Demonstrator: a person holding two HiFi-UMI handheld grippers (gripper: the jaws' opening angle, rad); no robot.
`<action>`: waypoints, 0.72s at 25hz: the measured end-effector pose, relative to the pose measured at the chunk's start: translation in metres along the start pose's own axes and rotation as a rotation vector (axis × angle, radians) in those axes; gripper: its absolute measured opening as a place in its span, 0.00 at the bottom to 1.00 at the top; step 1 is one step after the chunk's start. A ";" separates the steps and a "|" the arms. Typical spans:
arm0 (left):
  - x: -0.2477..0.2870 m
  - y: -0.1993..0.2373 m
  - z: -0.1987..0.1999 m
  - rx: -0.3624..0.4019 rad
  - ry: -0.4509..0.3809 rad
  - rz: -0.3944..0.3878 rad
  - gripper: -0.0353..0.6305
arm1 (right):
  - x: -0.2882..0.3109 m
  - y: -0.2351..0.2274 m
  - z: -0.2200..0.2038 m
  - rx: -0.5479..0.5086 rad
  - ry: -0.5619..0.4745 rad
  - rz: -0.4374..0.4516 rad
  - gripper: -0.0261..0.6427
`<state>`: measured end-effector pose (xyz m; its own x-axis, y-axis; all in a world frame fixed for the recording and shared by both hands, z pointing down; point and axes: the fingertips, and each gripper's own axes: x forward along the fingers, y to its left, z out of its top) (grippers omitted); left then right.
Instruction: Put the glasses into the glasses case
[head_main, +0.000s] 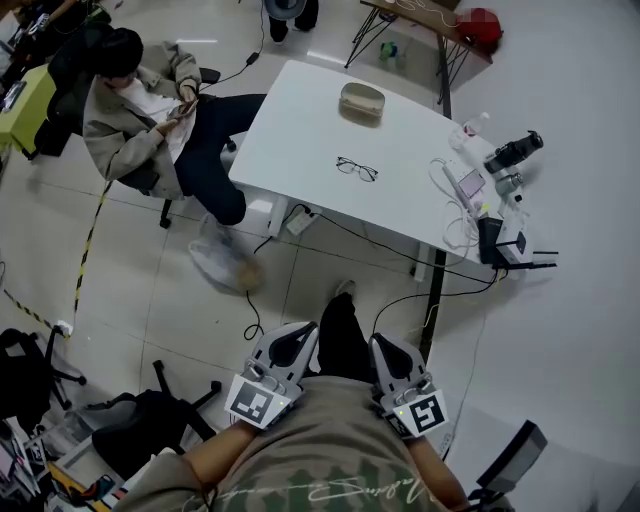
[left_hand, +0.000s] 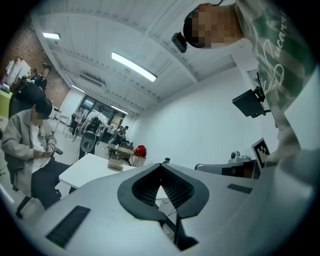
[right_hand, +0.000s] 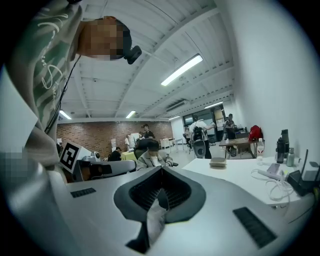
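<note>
left gripper (head_main: 296, 338): jaws closed tip to tip, nothing between them in its own view. It is held low at the person's waist and points toward the table.
right gripper (head_main: 386, 346): also clenched and empty. It sits just beside the left one, with the person's leg showing between the two.
why held so: reads as a rest or start pose, with both tools tucked near the body and neither reaching. By my judgement the task has not begun.
glasses (head_main: 357, 168): lying on the bare middle of the table, well apart from both grippers and untouched. Too small to tell whether the arms are folded.
glasses case (head_main: 362, 103): farther back on the table, beyond the glasses and apart from them. The lid looks closed, though it is small in view. If so, it likely has to be opened before anything goes in.
table (head_main: 300, 120): white, set far ahead of the person, with floor between the person and its near edge.
cables (head_main: 455, 215): piled with some devices at the right end of the table, clear of the glasses, so no snag seems likely there.
seated person (head_main: 140, 110): on a chair at the far left of the table, hands on a phone, not involved.
next move: probably step in, part the jaws, steady the case with one gripper and pick up the glasses with the other.
risk: a thin frame lying flat is hard to pinch, and a light case may slide when pushed.
</note>
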<state>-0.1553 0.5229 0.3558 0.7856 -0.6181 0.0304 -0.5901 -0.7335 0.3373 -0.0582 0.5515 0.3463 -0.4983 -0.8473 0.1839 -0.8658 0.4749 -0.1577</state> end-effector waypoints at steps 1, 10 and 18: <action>-0.001 0.001 0.001 0.010 -0.001 0.005 0.06 | 0.002 0.002 0.000 -0.025 -0.003 0.011 0.06; 0.008 0.021 0.014 0.104 -0.017 0.072 0.06 | 0.020 -0.010 0.013 -0.091 -0.049 0.018 0.06; 0.057 0.039 0.033 0.193 -0.011 0.049 0.06 | 0.047 -0.058 0.031 -0.052 -0.108 -0.021 0.06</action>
<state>-0.1395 0.4498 0.3393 0.7538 -0.6564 0.0321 -0.6529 -0.7425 0.1494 -0.0304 0.4768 0.3341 -0.4747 -0.8764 0.0810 -0.8785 0.4662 -0.1043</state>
